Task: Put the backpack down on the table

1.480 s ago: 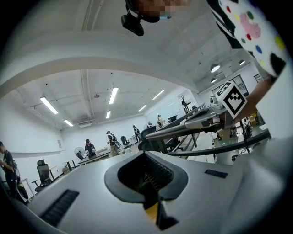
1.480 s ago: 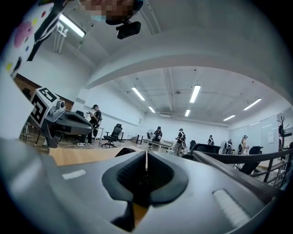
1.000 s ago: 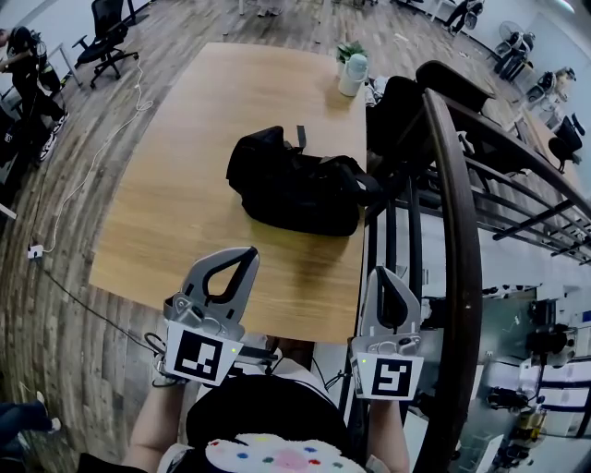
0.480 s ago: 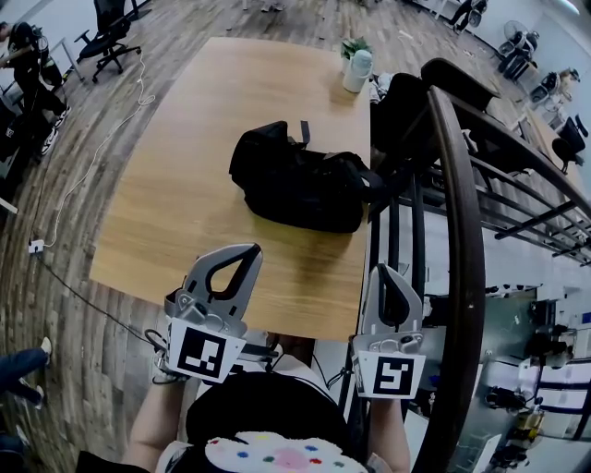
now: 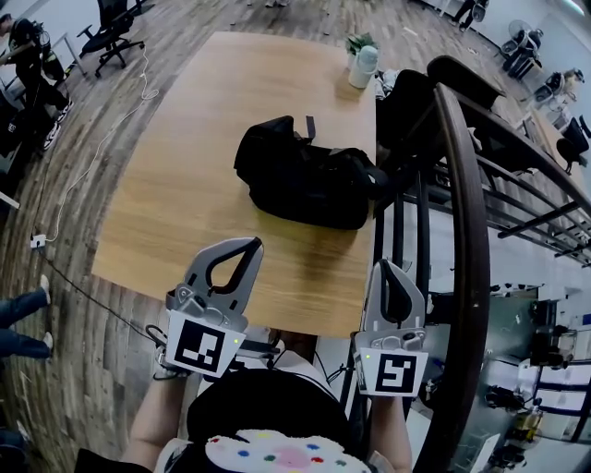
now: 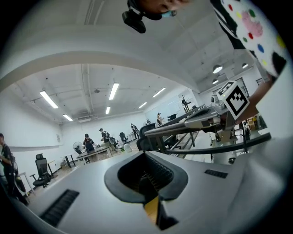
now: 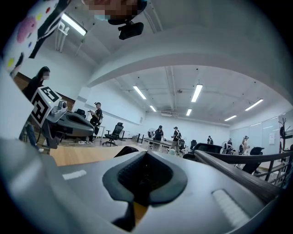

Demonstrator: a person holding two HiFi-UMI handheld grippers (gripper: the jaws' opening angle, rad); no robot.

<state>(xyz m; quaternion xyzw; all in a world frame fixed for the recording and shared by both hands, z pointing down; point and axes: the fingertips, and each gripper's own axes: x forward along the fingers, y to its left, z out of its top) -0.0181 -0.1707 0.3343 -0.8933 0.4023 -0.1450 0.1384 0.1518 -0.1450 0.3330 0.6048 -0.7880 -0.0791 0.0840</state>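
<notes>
Two grippers are held side by side close before the person's chest, each carried in one hand and pointed forward, roughly level. One black-and-white square marker is shown on the top face of each gripper's cube. The left gripper (image 5: 249, 244) is seen clenched, its jaws pressed together with nothing between them, its tip over the near edge of the single wooden table (image 5: 175, 194). The right gripper (image 5: 391, 267) is likewise clenched and empty, held by the table's near right corner, beside a dark curved railing (image 5: 464, 240). One black backpack (image 5: 305, 180) is laid on the tabletop, about halfway along and toward the right edge, well apart from both grippers. At the far right corner one white cup (image 5: 366, 66) is set just beside one small potted plant (image 5: 358, 43). One black office chair (image 5: 113, 20) is seen on the floor beyond the table's far left.
</notes>
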